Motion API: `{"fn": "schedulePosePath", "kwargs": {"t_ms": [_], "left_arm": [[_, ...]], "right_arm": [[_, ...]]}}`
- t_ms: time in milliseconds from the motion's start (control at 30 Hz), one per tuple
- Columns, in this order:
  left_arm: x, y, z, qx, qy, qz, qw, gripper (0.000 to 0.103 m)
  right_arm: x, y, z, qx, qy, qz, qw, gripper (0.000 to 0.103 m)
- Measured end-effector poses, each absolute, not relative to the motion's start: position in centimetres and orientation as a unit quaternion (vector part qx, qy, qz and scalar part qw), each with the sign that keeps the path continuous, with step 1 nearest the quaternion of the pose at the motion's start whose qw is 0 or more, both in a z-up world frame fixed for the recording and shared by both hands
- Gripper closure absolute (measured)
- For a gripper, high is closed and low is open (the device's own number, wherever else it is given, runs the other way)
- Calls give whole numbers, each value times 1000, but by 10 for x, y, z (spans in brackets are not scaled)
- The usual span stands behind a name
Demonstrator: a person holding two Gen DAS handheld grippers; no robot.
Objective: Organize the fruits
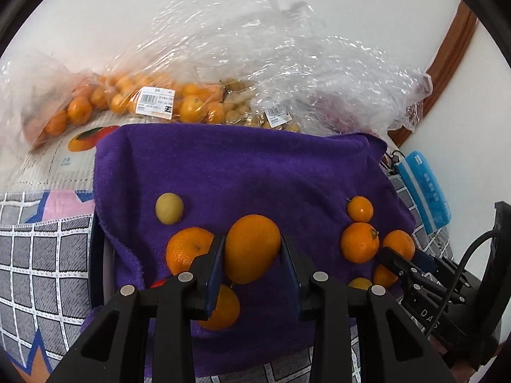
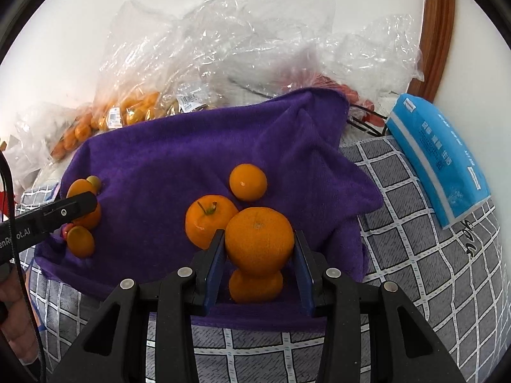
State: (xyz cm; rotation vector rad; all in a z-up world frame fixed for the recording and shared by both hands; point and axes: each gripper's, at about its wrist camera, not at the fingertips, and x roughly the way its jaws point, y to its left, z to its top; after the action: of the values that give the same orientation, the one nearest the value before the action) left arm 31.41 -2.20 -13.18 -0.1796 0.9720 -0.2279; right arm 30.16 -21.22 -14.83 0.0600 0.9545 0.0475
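Note:
A purple towel (image 1: 242, 172) lies spread on the patterned cloth, also in the right wrist view (image 2: 198, 146). My left gripper (image 1: 252, 252) is shut on a large oval orange (image 1: 252, 247) above the towel's left side, with another orange (image 1: 186, 249), a yellow-green fruit (image 1: 169, 207) and one more orange (image 1: 223, 309) around it. My right gripper (image 2: 259, 245) is shut on a round orange (image 2: 259, 239), above an orange (image 2: 255, 284), beside a stemmed orange (image 2: 209, 218) and a small one (image 2: 248, 181). The right gripper also shows in the left wrist view (image 1: 399, 261).
Clear plastic bags of small oranges (image 1: 127, 102) and other fruit lie behind the towel against the white wall. A blue tissue pack (image 2: 437, 156) lies on the grey checked cloth (image 2: 431, 255) at the right. A wooden frame (image 2: 437, 32) stands at the far right.

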Motion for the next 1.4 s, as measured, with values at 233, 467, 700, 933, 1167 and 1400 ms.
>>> {"fn": "schedulePosePath", "kwargs": {"t_ms": [233, 467, 700, 933, 1167, 1400], "left_arm": [[319, -29, -142, -86, 478, -116, 867, 71], [320, -29, -150, -89, 485, -115, 862, 71], [319, -30, -150, -85, 485, -110, 863, 71], [316, -27, -148, -89, 485, -108, 863, 71], [309, -23, -141, -99, 488, -105, 861, 60], [292, -21, -120, -93, 473, -95, 871, 47]], "right_arm": [[303, -211, -150, 26, 457, 28, 889, 62], [305, -213, -153, 22, 461, 25, 887, 62], [305, -214, -157, 23, 461, 21, 887, 62], [305, -213, -156, 17, 459, 20, 888, 57], [304, -215, -157, 18, 456, 25, 889, 50], [301, -217, -152, 18, 448, 17, 894, 43]]}}
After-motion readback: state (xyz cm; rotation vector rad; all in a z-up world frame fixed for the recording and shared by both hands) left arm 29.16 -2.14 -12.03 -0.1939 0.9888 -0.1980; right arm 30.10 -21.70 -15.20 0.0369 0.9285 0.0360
